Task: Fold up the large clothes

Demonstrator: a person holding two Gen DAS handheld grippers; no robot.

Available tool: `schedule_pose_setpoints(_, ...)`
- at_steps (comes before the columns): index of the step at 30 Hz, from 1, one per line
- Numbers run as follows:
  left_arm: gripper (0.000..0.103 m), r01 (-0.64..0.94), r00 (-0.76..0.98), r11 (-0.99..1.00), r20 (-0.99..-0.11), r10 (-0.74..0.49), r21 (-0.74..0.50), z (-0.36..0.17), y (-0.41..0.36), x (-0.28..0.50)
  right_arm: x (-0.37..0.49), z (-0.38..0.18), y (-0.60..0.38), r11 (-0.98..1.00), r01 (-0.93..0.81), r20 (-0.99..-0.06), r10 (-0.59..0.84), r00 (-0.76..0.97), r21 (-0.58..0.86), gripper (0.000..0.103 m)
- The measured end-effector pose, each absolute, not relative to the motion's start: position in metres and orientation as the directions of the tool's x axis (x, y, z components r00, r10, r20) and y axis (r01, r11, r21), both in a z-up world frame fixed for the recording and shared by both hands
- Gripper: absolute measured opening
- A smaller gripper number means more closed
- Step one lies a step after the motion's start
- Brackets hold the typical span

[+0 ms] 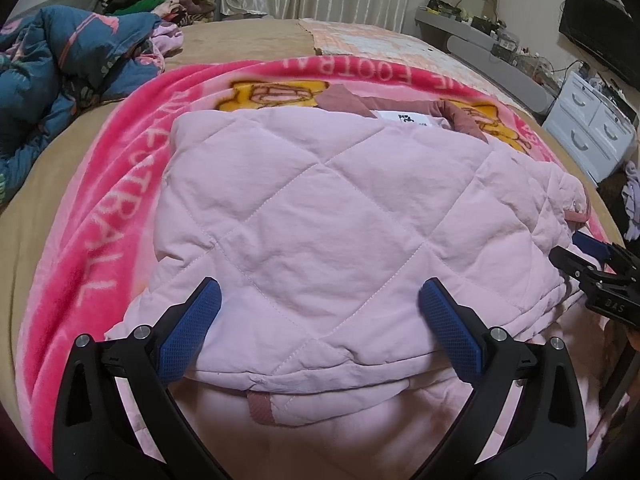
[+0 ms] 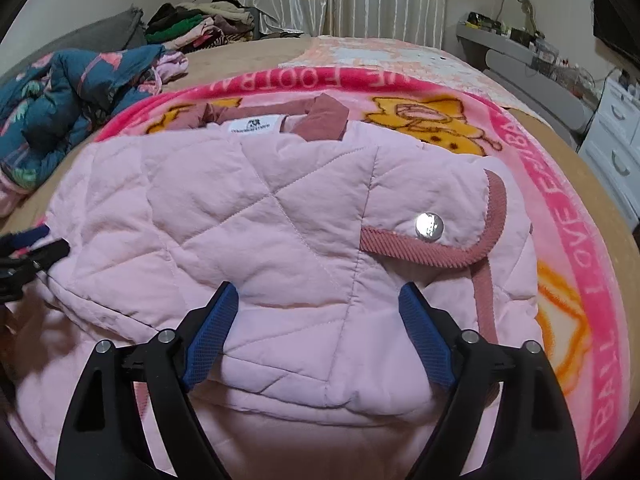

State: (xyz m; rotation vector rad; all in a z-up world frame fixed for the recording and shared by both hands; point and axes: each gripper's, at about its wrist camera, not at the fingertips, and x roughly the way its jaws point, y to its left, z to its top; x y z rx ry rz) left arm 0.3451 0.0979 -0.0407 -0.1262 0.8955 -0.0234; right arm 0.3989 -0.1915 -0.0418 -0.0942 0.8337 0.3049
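Observation:
A pale pink quilted jacket (image 1: 320, 216) with dusty-rose trim lies folded on a bright pink printed blanket (image 1: 100, 216) on the bed; it also fills the right wrist view (image 2: 260, 232). Its collar and white label (image 2: 252, 125) point away from me. A cuff with a silver snap (image 2: 429, 225) lies on top at the right. My left gripper (image 1: 320, 304) is open, its blue pads spread over the jacket's near edge. My right gripper (image 2: 318, 308) is open over the near edge too, and shows at the right of the left wrist view (image 1: 592, 272).
A crumpled blue patterned quilt (image 1: 60, 72) lies at the bed's left. A pile of clothes (image 2: 192, 24) sits at the far left corner. White drawers (image 1: 592, 128), a grey shelf (image 1: 500, 56) with clutter and a dark screen (image 1: 604, 32) stand on the right.

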Motion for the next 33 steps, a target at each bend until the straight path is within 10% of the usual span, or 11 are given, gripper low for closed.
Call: schedule_pose_setpoints(33,0.094,-0.048,0.654,0.986,-0.751,-0.091,-0.161,0.002,0.097,0.330,0.373,0.009,-0.202,0.945,-0.304,-0.668,0.304,0.680,0.121,0.099)
